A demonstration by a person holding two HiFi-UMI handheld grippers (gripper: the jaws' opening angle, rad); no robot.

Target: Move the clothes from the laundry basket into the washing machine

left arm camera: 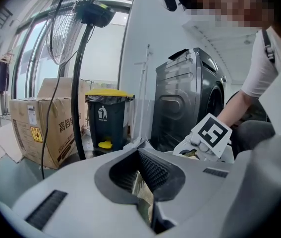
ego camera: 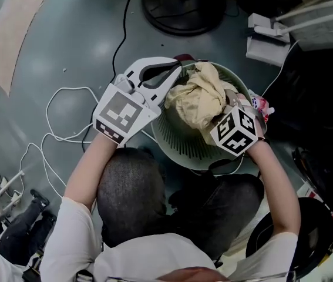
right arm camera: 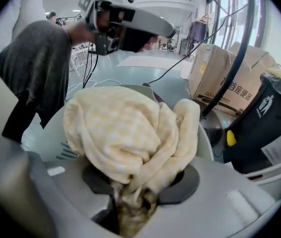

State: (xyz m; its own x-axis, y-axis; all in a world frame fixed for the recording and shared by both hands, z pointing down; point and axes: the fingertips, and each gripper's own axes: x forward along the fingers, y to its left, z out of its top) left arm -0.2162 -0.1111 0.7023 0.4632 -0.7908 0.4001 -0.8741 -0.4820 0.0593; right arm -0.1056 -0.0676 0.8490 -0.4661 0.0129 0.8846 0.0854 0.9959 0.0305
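My right gripper [right arm camera: 130, 192] pinches a cream cloth [right arm camera: 125, 133] bunched over the pale laundry basket [ego camera: 184, 148]; my left gripper [left arm camera: 140, 156] nips its edge. Cardboard box [left arm camera: 46, 128] bears Chinese characters (bin [left arm camera: 105, 125] shows a litter pictogram).

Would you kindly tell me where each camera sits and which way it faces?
Head view: on the person's head, looking steeply down at the laundry basket; both forearms show.
Left gripper view: on the left hand-held gripper, facing the washing machine; the right forearm shows.
Right gripper view: on the right hand-held gripper, facing its clamped cream cloth; a leg shows.
Both gripper views share the bin.
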